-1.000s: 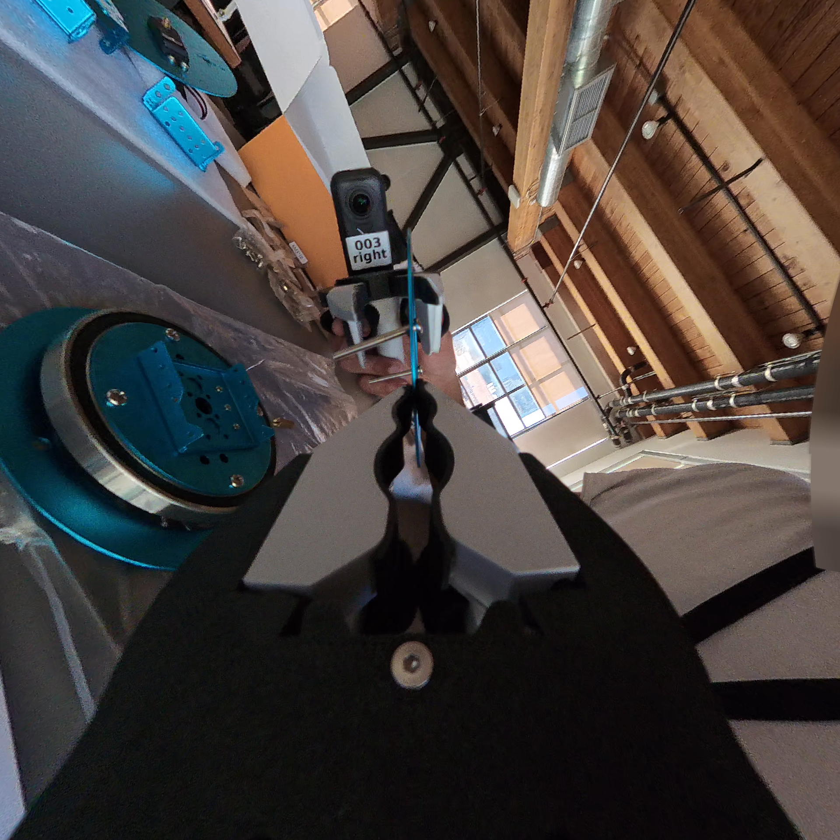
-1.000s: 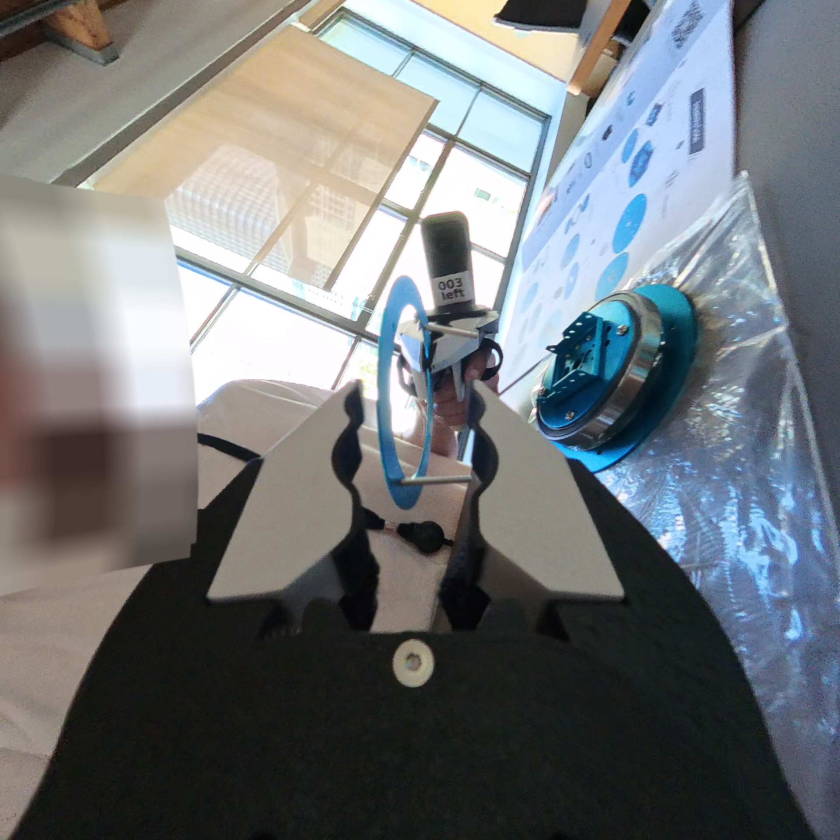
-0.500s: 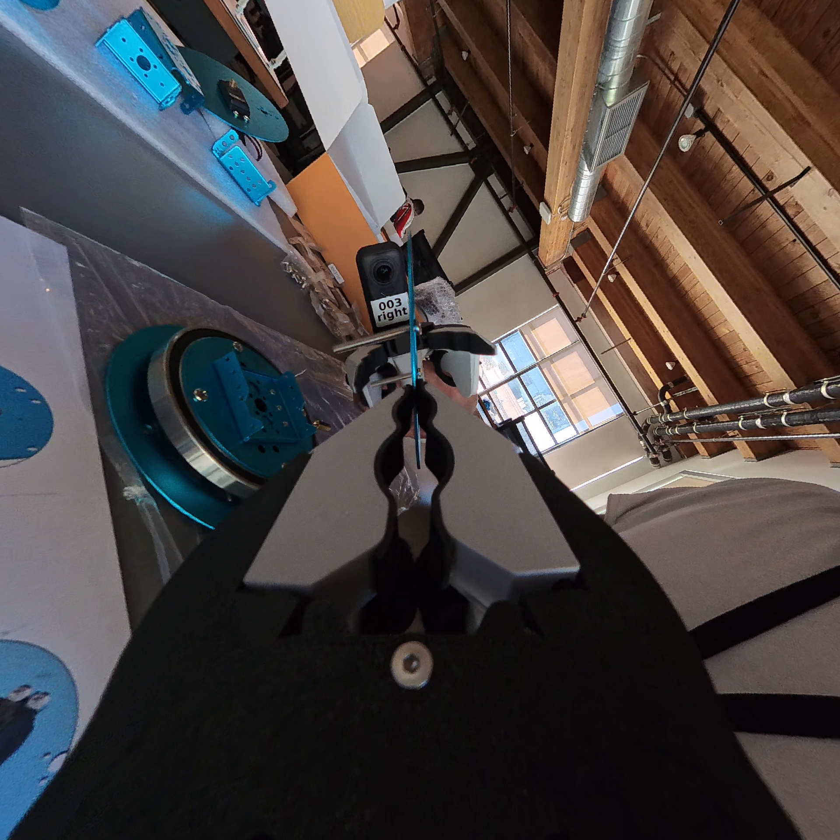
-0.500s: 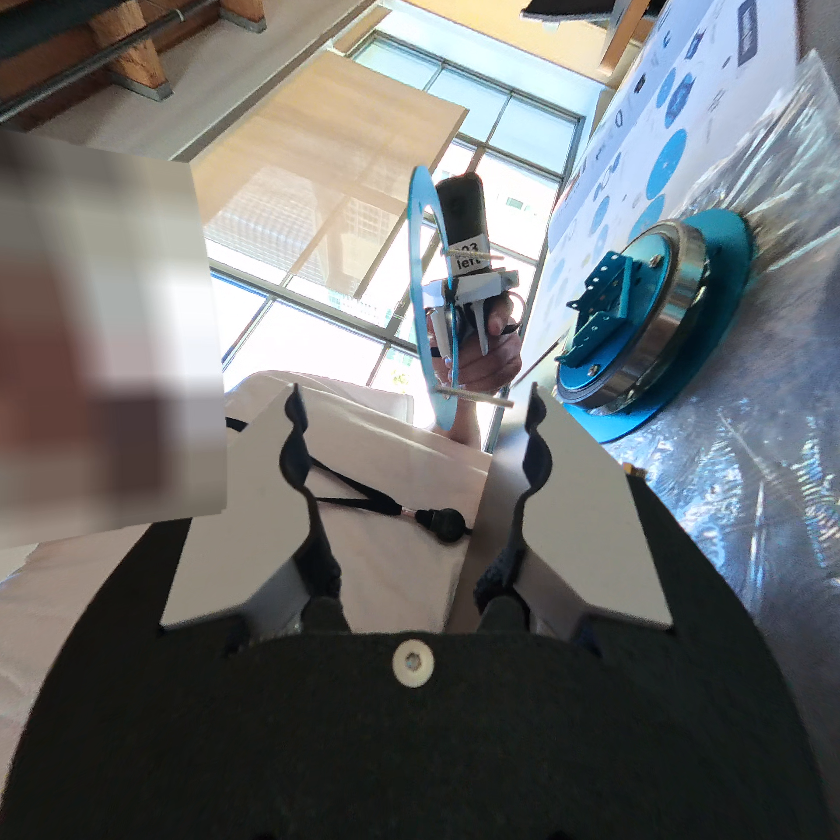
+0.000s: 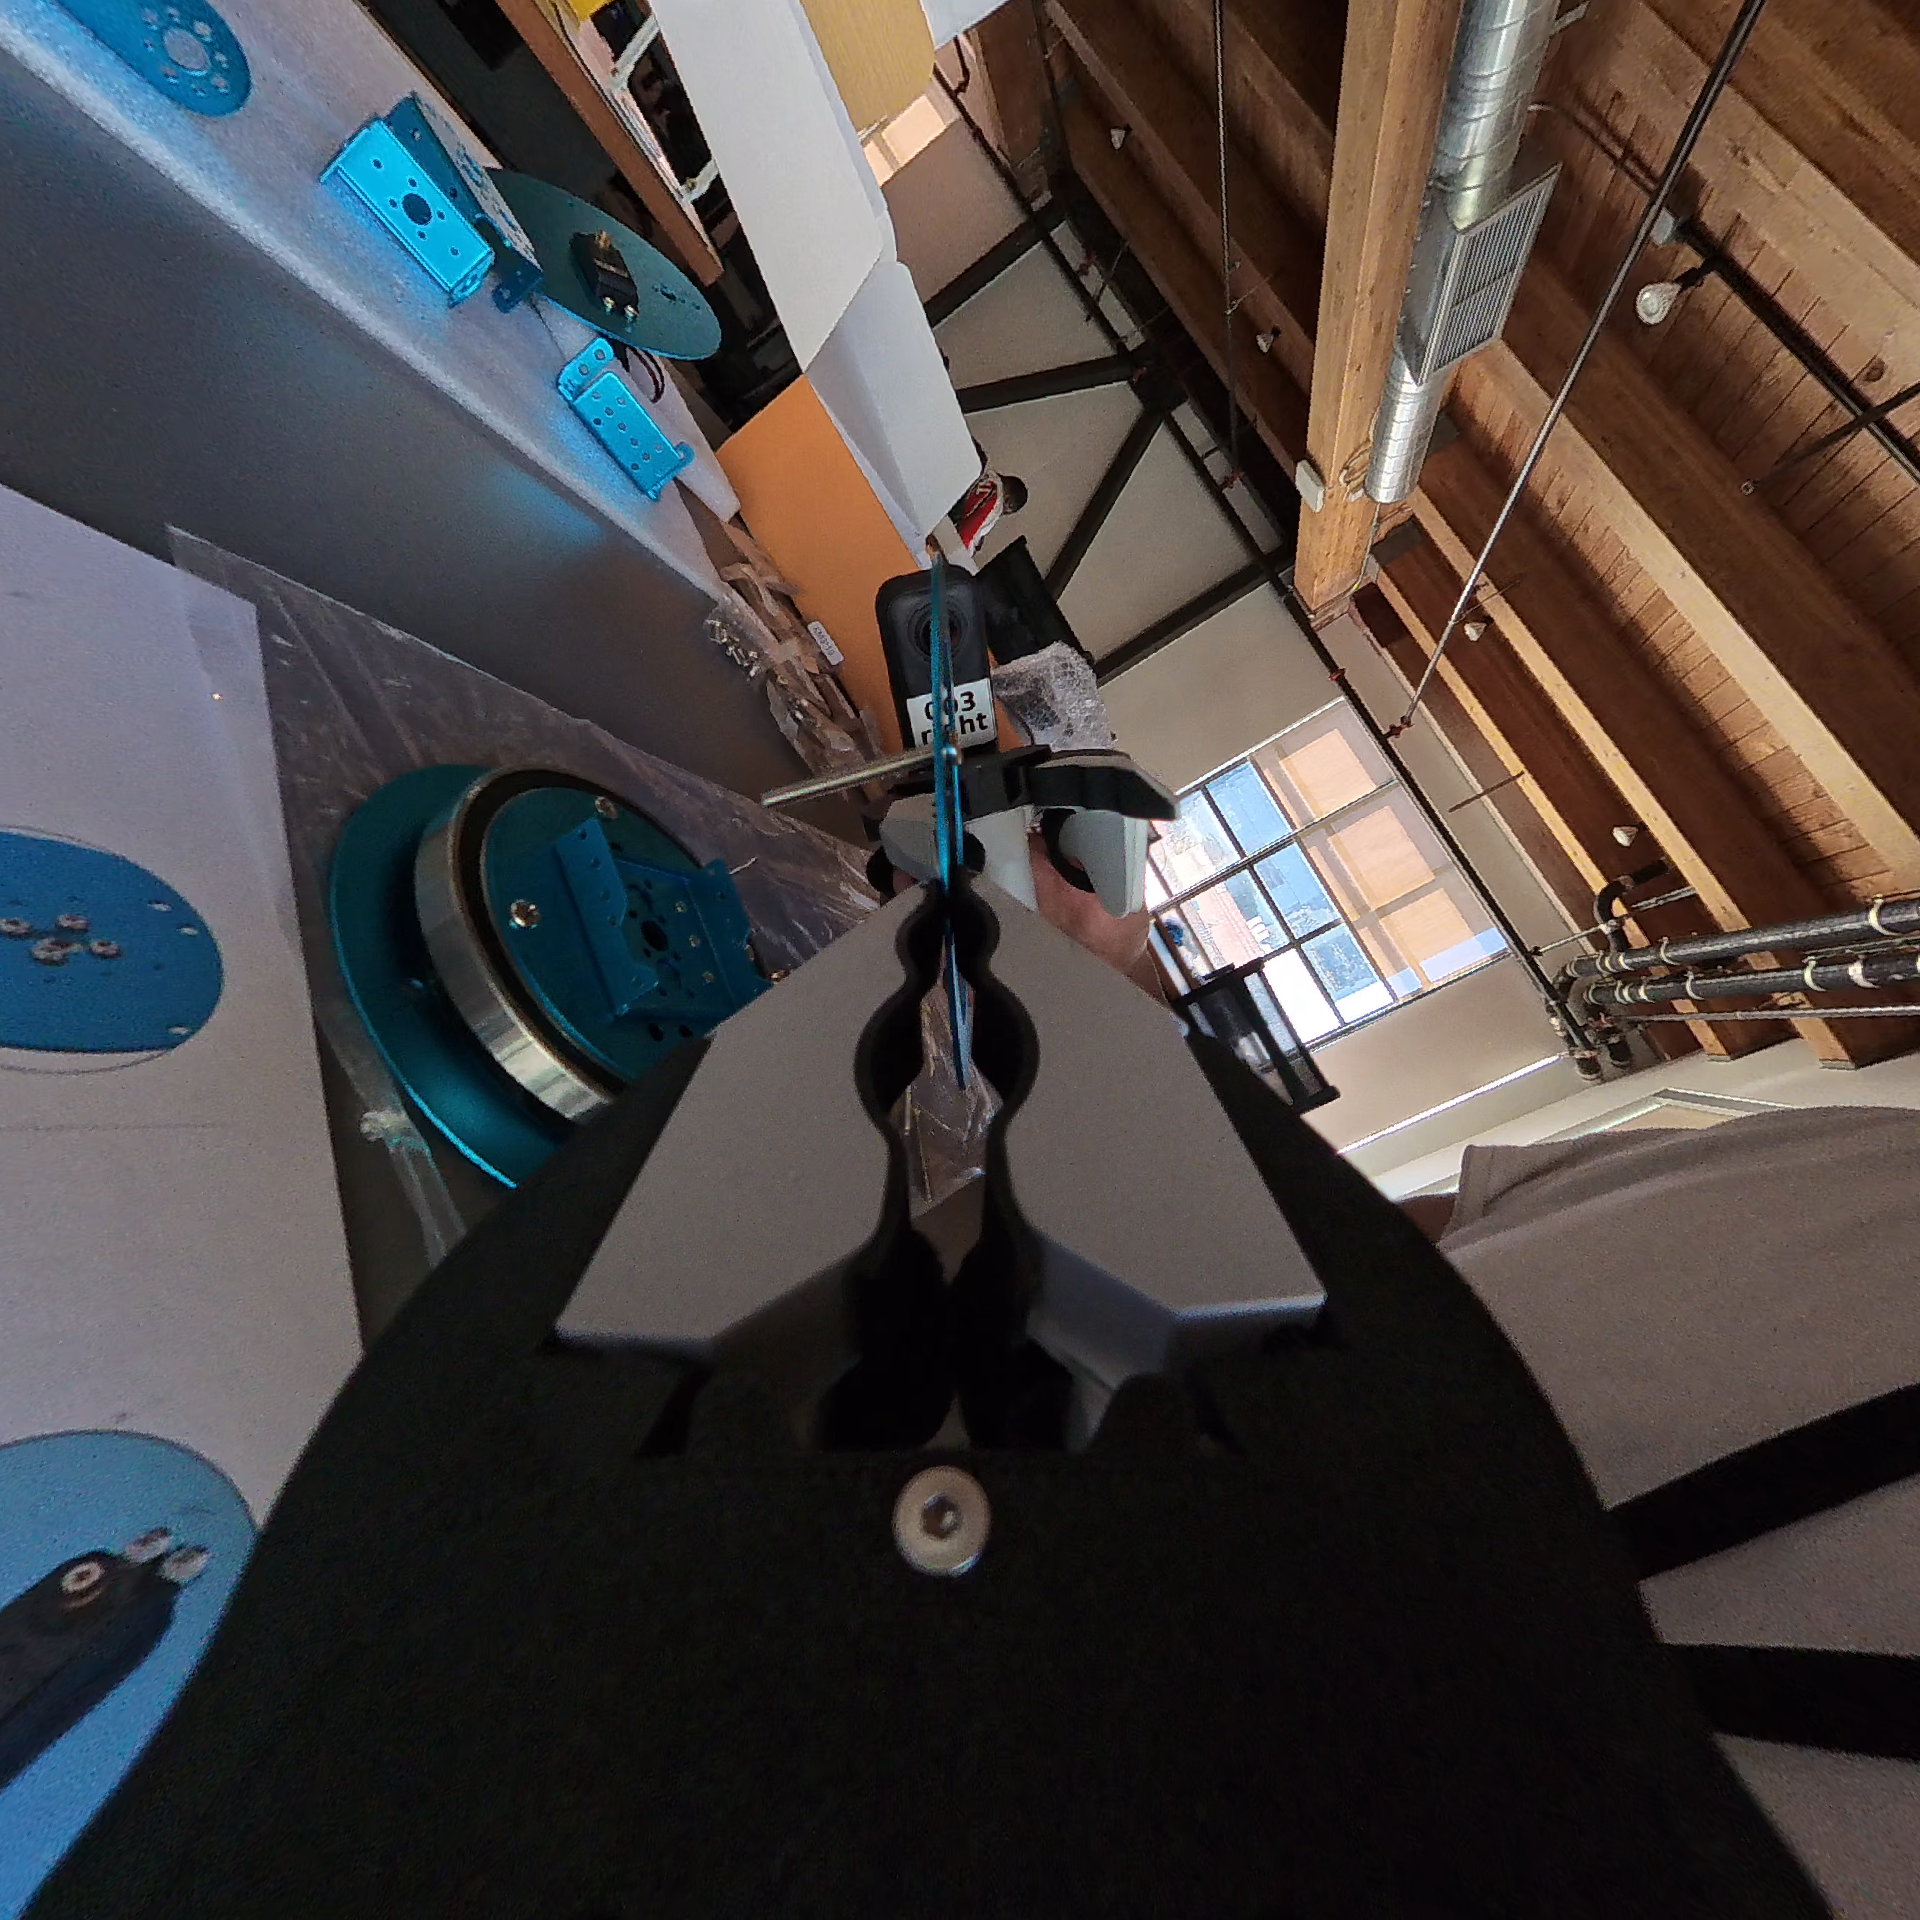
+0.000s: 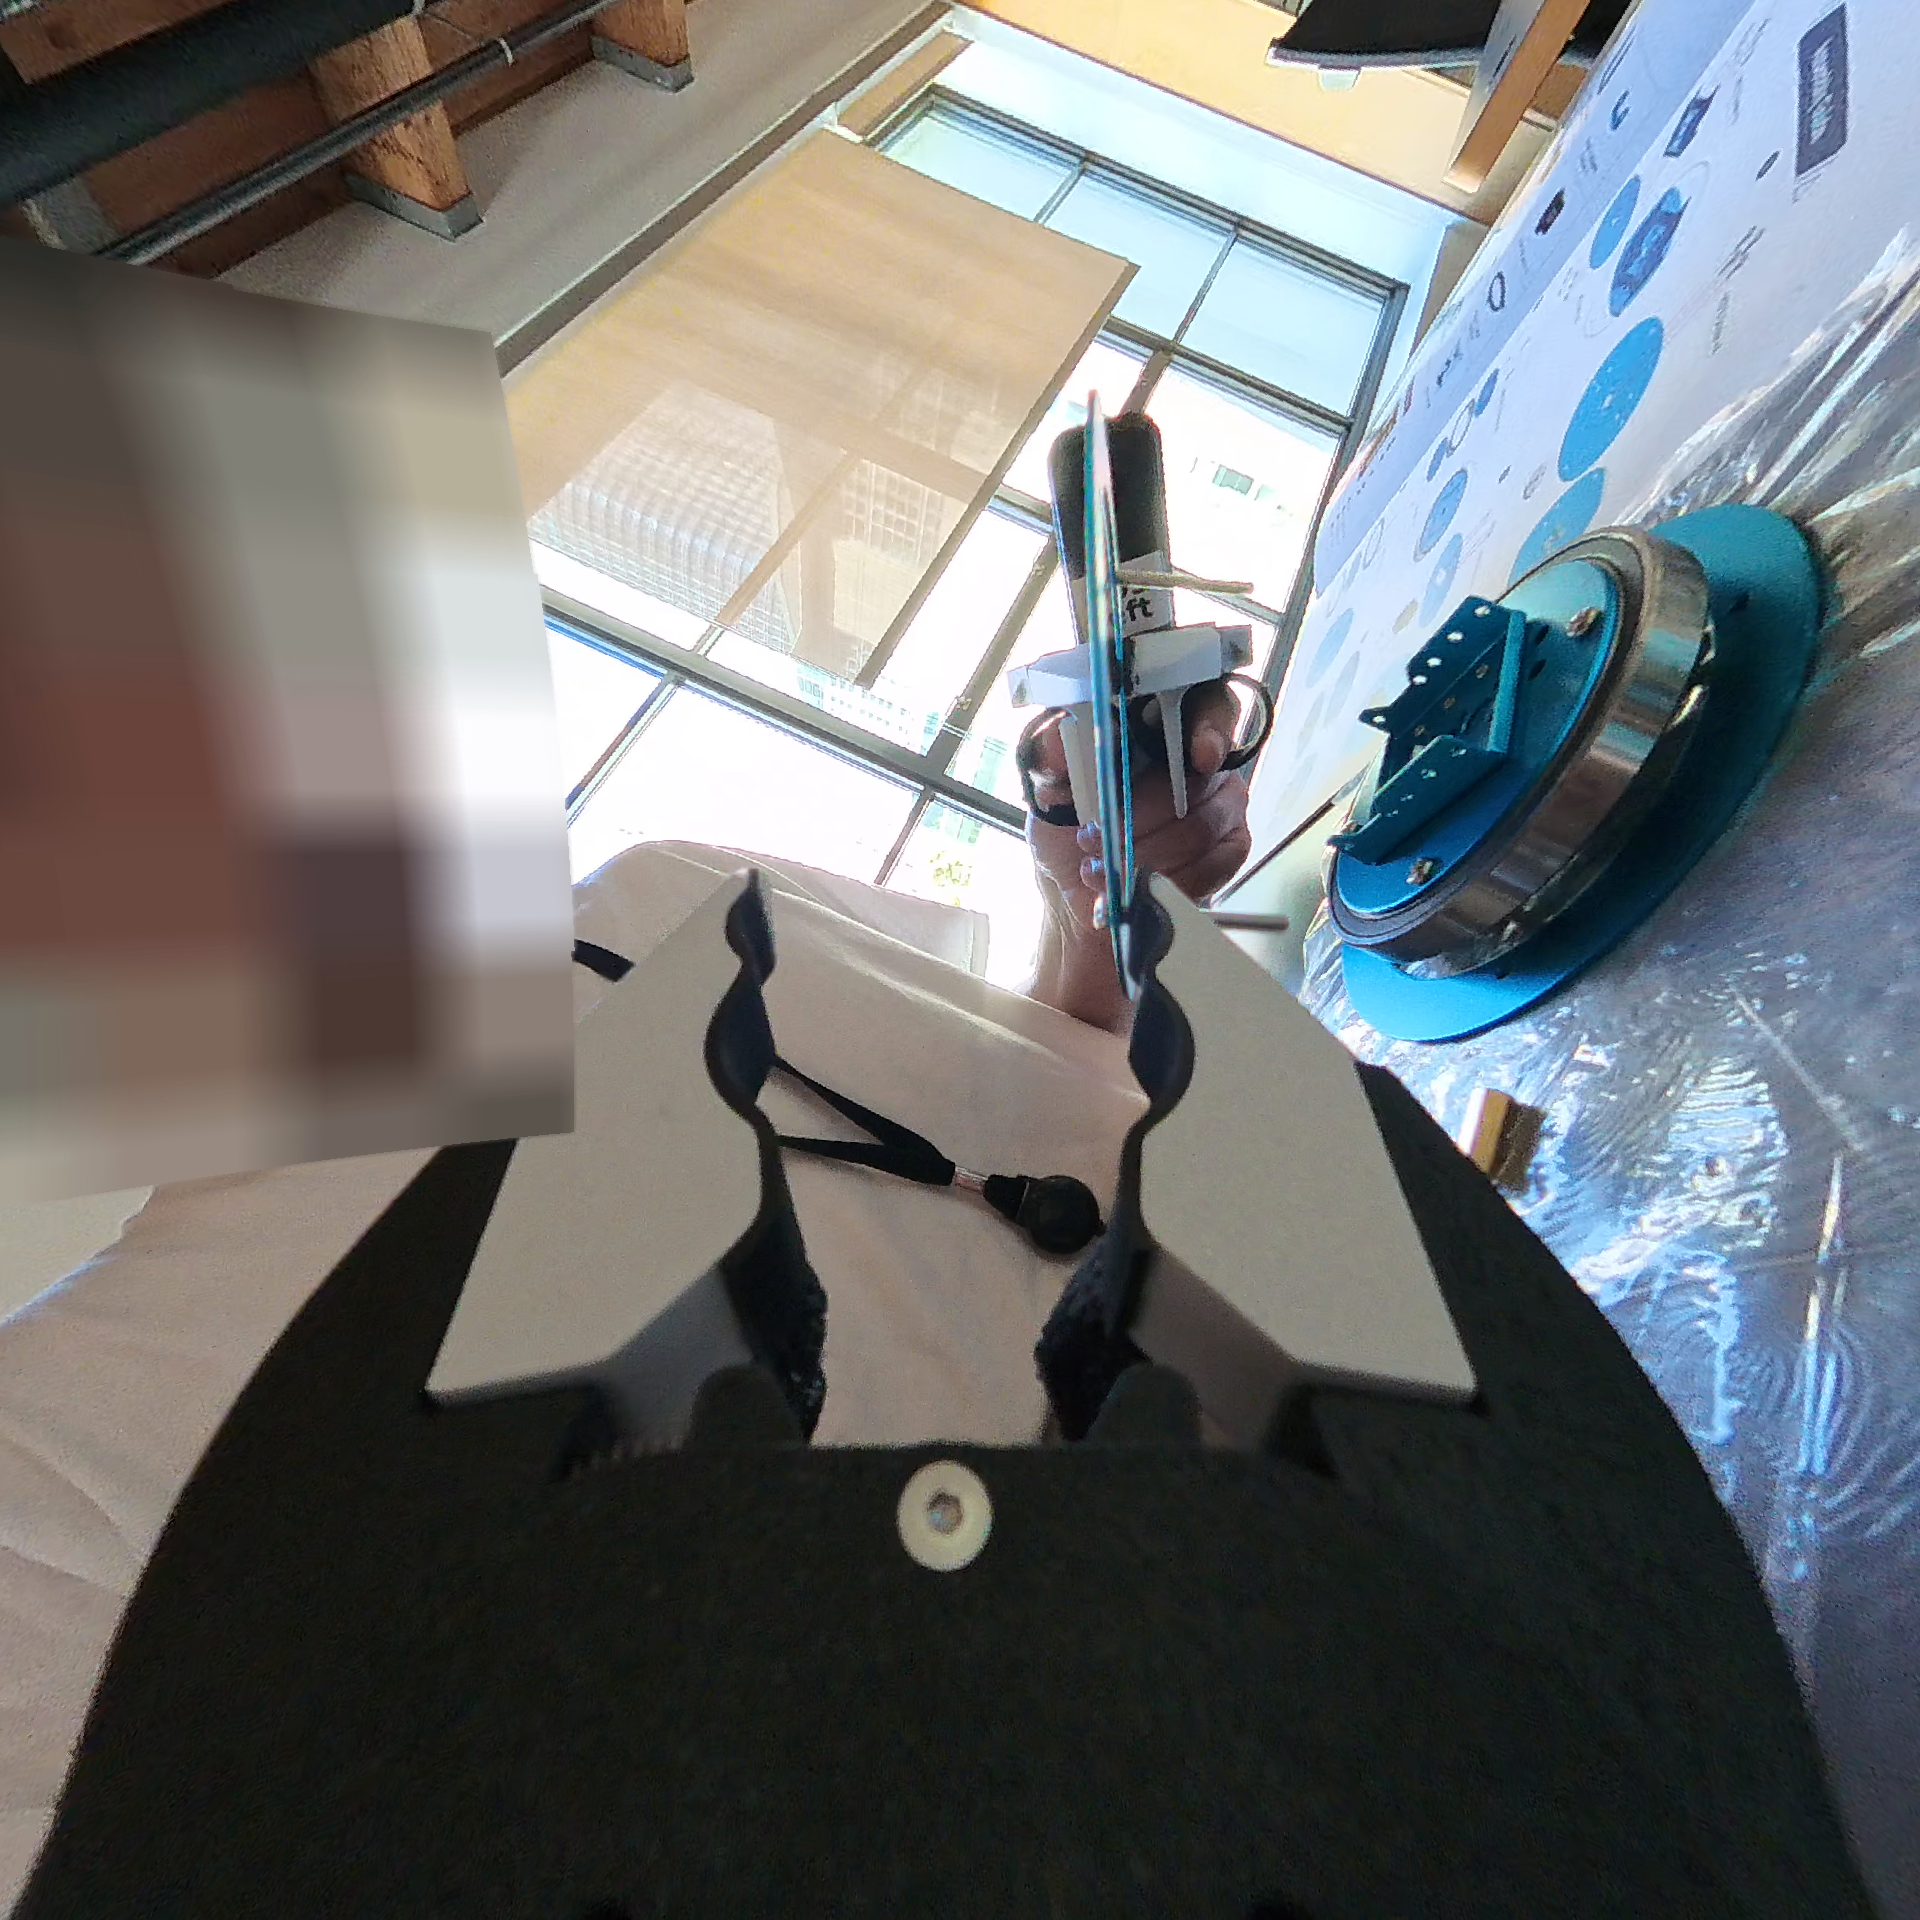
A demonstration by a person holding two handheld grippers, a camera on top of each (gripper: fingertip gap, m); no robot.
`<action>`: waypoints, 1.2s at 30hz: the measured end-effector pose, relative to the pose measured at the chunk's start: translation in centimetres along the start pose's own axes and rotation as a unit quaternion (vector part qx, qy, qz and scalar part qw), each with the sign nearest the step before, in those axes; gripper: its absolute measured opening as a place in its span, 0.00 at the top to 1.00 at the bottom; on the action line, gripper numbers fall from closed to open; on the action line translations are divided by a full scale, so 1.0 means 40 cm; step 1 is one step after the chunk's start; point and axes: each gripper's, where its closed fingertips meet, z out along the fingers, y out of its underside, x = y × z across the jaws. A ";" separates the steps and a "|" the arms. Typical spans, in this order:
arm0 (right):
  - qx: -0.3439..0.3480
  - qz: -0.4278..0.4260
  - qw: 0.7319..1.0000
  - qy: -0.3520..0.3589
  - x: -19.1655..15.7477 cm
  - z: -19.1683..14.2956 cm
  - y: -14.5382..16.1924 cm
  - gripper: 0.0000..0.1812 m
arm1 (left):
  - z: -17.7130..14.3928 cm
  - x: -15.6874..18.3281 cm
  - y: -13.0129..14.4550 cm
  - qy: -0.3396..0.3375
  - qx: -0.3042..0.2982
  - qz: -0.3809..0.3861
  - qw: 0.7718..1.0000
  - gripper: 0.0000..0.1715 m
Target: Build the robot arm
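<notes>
My left gripper (image 5: 951, 914) is shut on a thin blue ring plate (image 5: 945, 831), which shows edge-on. Thin metal rods (image 5: 847, 781) stick out sideways through the plate. My right gripper (image 6: 951, 914) is open and empty, and faces the left one. The plate (image 6: 1103, 727) stands just past my right gripper's right fingertip (image 6: 1158, 914); I cannot tell if they touch. In the right wrist view the left gripper (image 6: 1127, 769) grips the plate. In the left wrist view the right gripper (image 5: 1013, 852) is spread behind the plate. A blue round turntable base (image 5: 582, 935) with a bracket lies on the table beside both; it also shows in the right wrist view (image 6: 1558, 790).
The base rests on a clear plastic sheet (image 6: 1714, 1195) next to a white printed sheet (image 5: 125, 1195) with pictures of parts. Blue brackets (image 5: 426, 213) and a blue disc (image 5: 613, 281) lie farther off. A small brass piece (image 6: 1507, 1138) lies on the plastic. A person's torso is close behind. My hands' fingertips stand some 9 cm from each other.
My right gripper has opened wider and let go of the rod. The plate has turned edge-on to the right view. The left gripper stays shut on it, and more of the table shows.
</notes>
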 end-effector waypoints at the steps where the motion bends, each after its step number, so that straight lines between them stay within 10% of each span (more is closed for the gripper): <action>1: -0.004 0.002 1.000 0.003 0.003 0.002 0.004 0.64 | 0.002 -0.001 -0.001 -0.004 0.002 0.006 1.000 1.00; 16: -0.043 0.023 0.996 0.073 0.073 0.003 0.046 0.53 | 0.017 0.034 -0.005 0.003 0.007 0.043 0.999 1.00; 36: -0.026 -0.007 0.999 0.038 0.046 0.009 0.029 0.67 | 0.013 -0.001 -0.007 -0.016 0.017 0.032 0.999 1.00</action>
